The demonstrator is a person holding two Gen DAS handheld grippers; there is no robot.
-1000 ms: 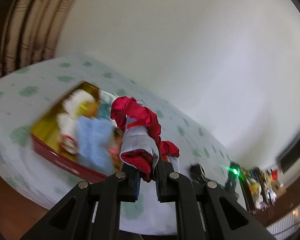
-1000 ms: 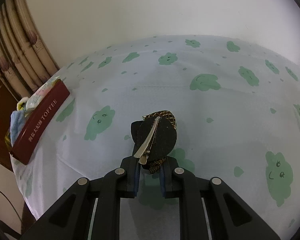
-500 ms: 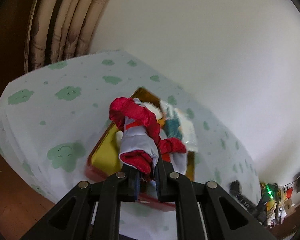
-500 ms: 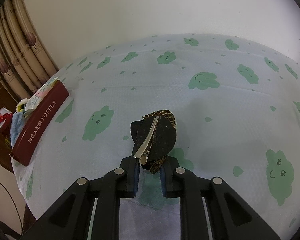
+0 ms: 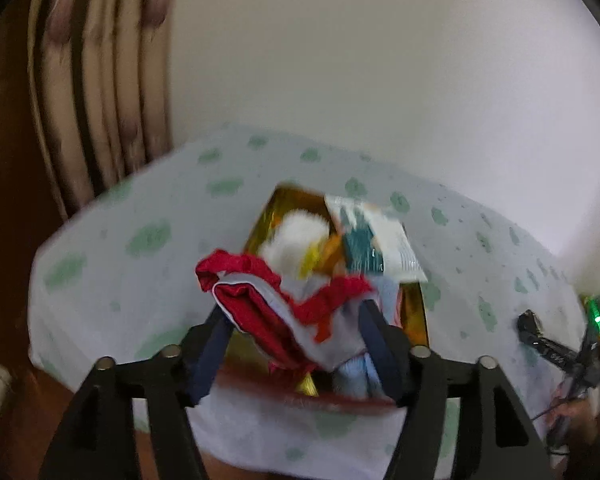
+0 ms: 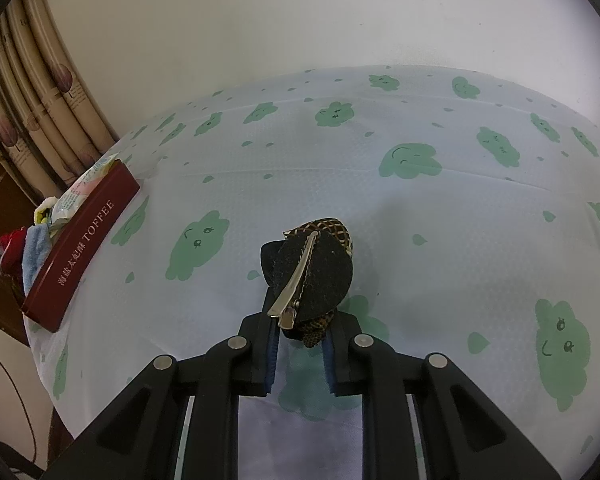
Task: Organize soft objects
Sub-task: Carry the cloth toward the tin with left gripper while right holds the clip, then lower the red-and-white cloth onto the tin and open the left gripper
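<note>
In the left wrist view my left gripper (image 5: pixel 296 348) is open, its jaws wide apart, over the near end of a red toffee tin (image 5: pixel 340 398). A red and white scrunchie (image 5: pixel 284 316) lies loose between the fingers, over the tin. The tin holds a white fluffy piece (image 5: pixel 296 236), a blue cloth (image 5: pixel 356 380) and a packet (image 5: pixel 380 240). In the right wrist view my right gripper (image 6: pixel 302 344) is shut on a black hair bow with a metal clip (image 6: pixel 312 276), held just above the tablecloth (image 6: pixel 420 208). The tin (image 6: pixel 80 256) stands at the left edge there.
A cloud-print cloth covers the table (image 5: pixel 140 248), whose edge falls off close to the tin. Curtains (image 5: pixel 96 92) hang at the back left. Dark gear with a green light (image 5: pixel 596 316) lies at the right of the left wrist view.
My left gripper has opened over the tin and the scrunchie now lies loose between its fingers. The right gripper holds the hair bow still.
</note>
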